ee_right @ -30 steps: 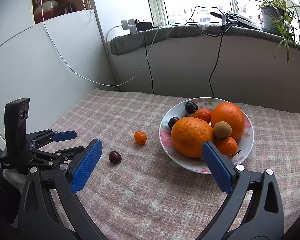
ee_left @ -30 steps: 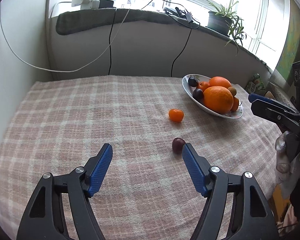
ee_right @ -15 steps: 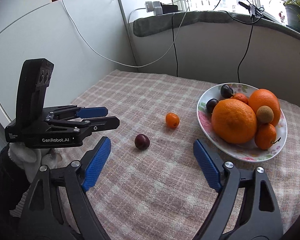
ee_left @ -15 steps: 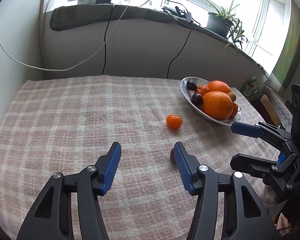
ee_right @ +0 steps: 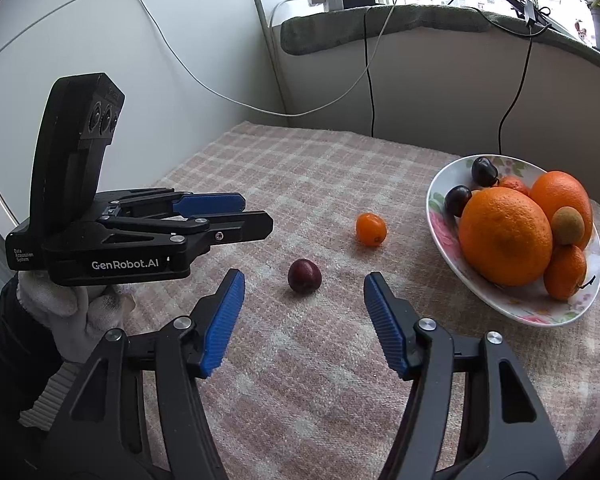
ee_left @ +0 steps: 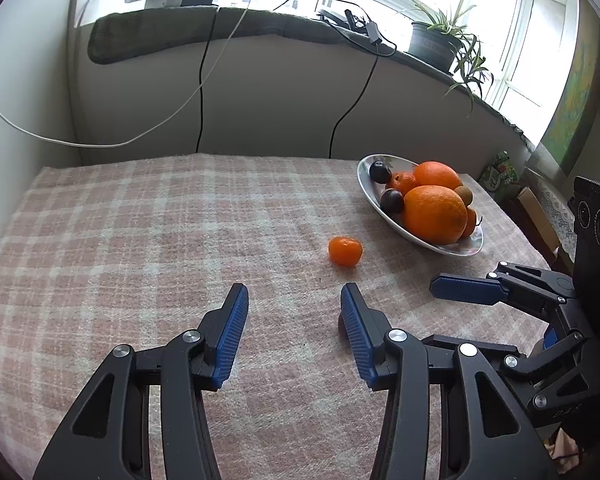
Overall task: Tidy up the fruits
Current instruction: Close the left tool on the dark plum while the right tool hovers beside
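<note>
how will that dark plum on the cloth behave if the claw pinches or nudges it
The dark plum looks round and smooth, so a nudge would probably roll it across the checked cloth, though the weave may slow it. Its glossy skin might slip between the pads of the right claw unless gripped centrally. It is likely soft, so a hard squeeze could bruise it.

Black tongs point(ee_right: 304, 320) are wearing ribbed blue pads point(ee_right: 224, 322), silver screws and white "GenRobot.AI" lettering; a white glove point(ee_right: 66, 312) is showing.

On the table point(ee_right: 340, 380) a plum point(ee_right: 304, 275) lies nearest, a small tangerine point(ee_right: 371, 229) just behind it to the right, and the bowl point(ee_right: 516, 304) of fruit further right, with a windowsill point(ee_left: 228, 28) behind.
</note>
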Action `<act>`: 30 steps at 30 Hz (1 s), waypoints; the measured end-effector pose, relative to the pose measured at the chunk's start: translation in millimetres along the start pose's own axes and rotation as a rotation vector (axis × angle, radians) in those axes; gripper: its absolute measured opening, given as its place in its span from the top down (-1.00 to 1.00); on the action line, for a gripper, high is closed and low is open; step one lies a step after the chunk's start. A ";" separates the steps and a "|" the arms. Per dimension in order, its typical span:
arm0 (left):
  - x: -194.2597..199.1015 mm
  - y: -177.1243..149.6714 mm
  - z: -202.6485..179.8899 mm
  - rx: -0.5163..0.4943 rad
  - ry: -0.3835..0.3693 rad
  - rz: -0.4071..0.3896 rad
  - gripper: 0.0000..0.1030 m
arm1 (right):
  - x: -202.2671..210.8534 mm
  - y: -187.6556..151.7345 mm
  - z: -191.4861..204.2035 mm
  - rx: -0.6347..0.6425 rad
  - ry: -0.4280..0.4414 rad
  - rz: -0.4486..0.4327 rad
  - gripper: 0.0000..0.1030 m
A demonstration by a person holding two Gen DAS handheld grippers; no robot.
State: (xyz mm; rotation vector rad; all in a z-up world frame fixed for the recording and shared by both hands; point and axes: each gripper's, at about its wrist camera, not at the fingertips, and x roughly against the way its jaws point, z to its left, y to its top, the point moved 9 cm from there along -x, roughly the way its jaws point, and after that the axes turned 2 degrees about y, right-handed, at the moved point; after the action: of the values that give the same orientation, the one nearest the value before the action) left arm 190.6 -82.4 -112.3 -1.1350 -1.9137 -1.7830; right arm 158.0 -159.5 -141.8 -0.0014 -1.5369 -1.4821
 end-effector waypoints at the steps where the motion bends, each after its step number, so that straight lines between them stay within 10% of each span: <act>1: -0.8 0.7 -0.5 0.000 -0.004 0.001 0.10 | -1.1 0.0 -0.5 -0.003 0.004 0.004 -0.14; 30: -51.5 25.9 -33.4 -0.096 -0.117 0.093 0.07 | -21.6 -1.3 2.6 0.016 0.018 0.061 0.05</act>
State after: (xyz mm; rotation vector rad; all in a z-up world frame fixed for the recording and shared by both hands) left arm 232.3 -133.3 -122.5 -1.3666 -1.8226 -1.8126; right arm 167.2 -145.2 -155.5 -0.0249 -1.5213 -1.4176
